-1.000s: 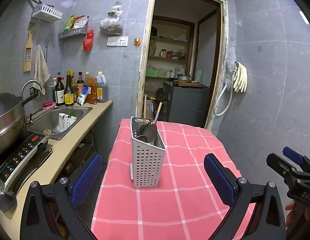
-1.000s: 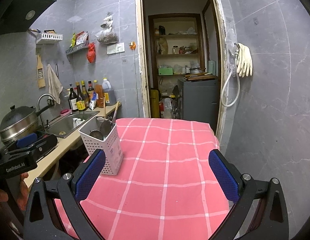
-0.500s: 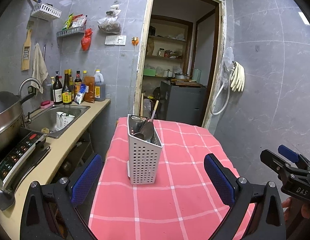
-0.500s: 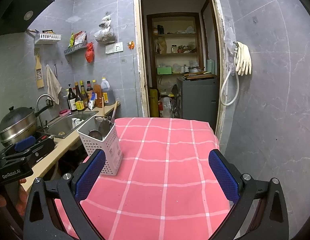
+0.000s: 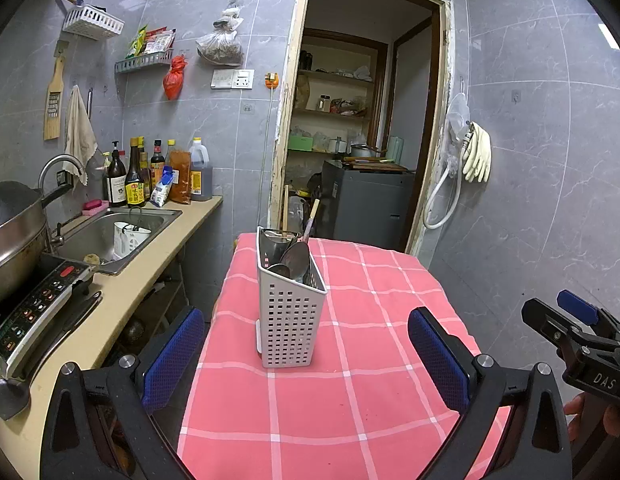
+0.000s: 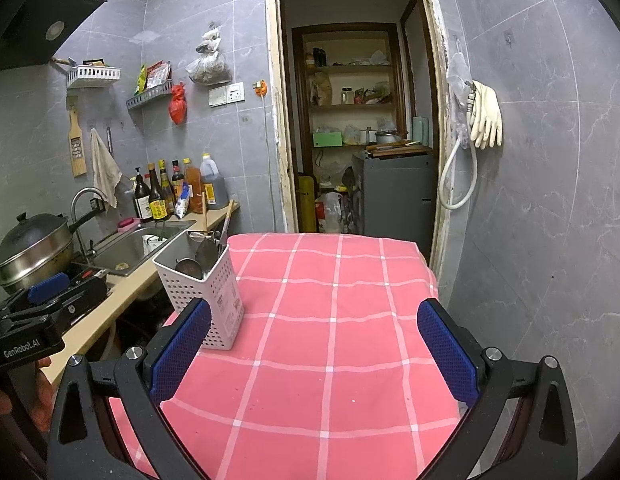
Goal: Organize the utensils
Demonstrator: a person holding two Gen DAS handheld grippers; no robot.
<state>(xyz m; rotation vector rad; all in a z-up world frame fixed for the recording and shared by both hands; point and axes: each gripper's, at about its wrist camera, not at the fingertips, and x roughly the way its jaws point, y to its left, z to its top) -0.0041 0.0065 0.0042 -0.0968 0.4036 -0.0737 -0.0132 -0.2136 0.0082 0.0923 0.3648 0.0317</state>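
Pink checked cloth (image 5: pixel 350 380) covers a small table in a grey-tiled kitchen, with a counter and sink (image 5: pixel 110 232) to the left and an open doorway (image 5: pixel 362 140) behind. On the cloth stands a white perforated holder (image 5: pixel 290 316), upright, with spoons (image 5: pixel 294 258) inside. Both the left gripper (image 5: pixel 306 364) and right gripper (image 6: pixel 314 352) gape wide and hold nothing. Compared with a second ago, the holder sits slightly farther from the left gripper.
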